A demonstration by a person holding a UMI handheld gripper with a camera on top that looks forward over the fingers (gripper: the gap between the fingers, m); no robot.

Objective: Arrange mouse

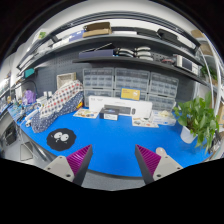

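The mouse (61, 136) seems to be the pale object lying on a dark round mat (60, 139) at the near left of the blue worktop (115, 140) — there may be two small pale items there, too small to tell apart. Going from largest down: shelving (110, 45) spans the far wall, with a bank of small drawer units (120, 82) below it whose contents cannot be seen; a patterned bundle (57, 102) leans at the far left; a leafy plant (197, 120) stands at the right; low white boxes (115, 105) and a scatter of small items sit along the far edge of the worktop. The hand-held gripper (113, 160) hangs with its fingers apart and nothing between them, the mouse well ahead and to their left. To do this step well, I judge it should swing left, square the fingers to the mouse's long sides, and come down low — closing gently so the mouse does not skid off the mat.
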